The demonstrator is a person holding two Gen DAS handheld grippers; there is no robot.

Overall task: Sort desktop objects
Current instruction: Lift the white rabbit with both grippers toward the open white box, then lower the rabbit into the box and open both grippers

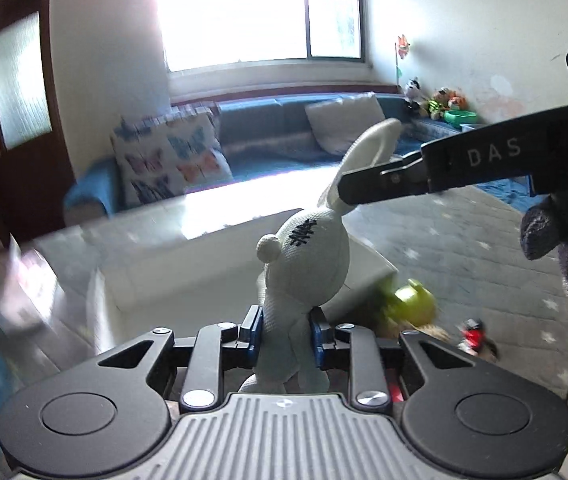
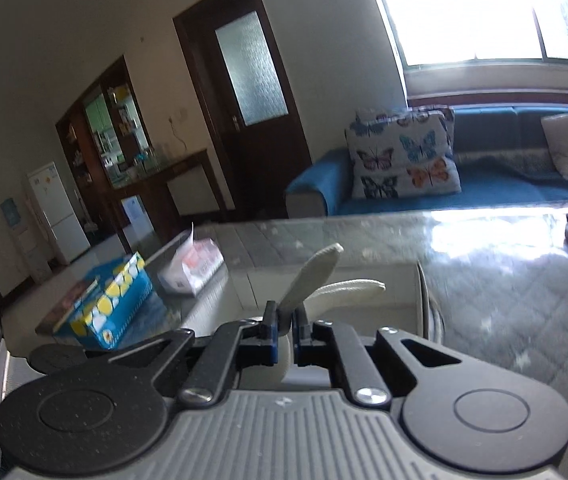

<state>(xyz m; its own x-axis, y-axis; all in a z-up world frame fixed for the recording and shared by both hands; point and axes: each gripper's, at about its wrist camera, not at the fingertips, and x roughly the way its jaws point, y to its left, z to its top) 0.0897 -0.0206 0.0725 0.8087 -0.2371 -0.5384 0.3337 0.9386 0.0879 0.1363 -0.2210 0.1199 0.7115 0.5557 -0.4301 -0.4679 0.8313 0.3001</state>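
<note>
Now we've got the white knitted bunny (image 1: 308, 256) clamped at its body in the left hand-held gripper (image 1: 286, 330) and by one ear in the right hand-held gripper (image 2: 284, 330), so next, we judge, comes lowering it into the white bin (image 1: 172, 280) just ahead.

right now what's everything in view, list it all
knitted rabbit toy: 1, white, held up over the table, body in the left gripper, one ear in the right gripper
tray: 1, white, on the table behind the rabbit
green toy: 1, blurred, right of the tray
red toy: 1, small, near table edge
tissue box: 1, blue and yellow, table's left
tissue pack: 1, white and pink, behind the box
butterfly cushion: 1, on the blue sofa
left gripper: shut on the rabbit's body
right gripper: shut on an ear
gloved hand: 1, dark, right edge
</note>
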